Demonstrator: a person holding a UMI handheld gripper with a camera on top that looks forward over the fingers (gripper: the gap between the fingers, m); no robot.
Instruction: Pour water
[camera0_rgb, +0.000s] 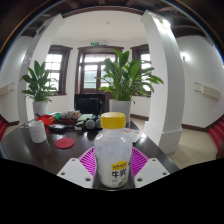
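Note:
A white plastic bottle (112, 160) with a yellow cap and a label with dark characters stands upright between my gripper's fingers (112, 168). The purple pads (86, 160) press against both of its sides, so the gripper is shut on the bottle. It is held above the dark table (30, 145). A white cup (38, 130) stands on the table beyond the fingers to the left. A red round coaster (64, 143) lies just ahead of the bottle to the left.
A red object (45, 119) and small items sit at the table's far side. A dark monitor (88, 104) stands behind. Potted plants (125, 80) stand at the windows. A white pillar (168, 80) rises to the right.

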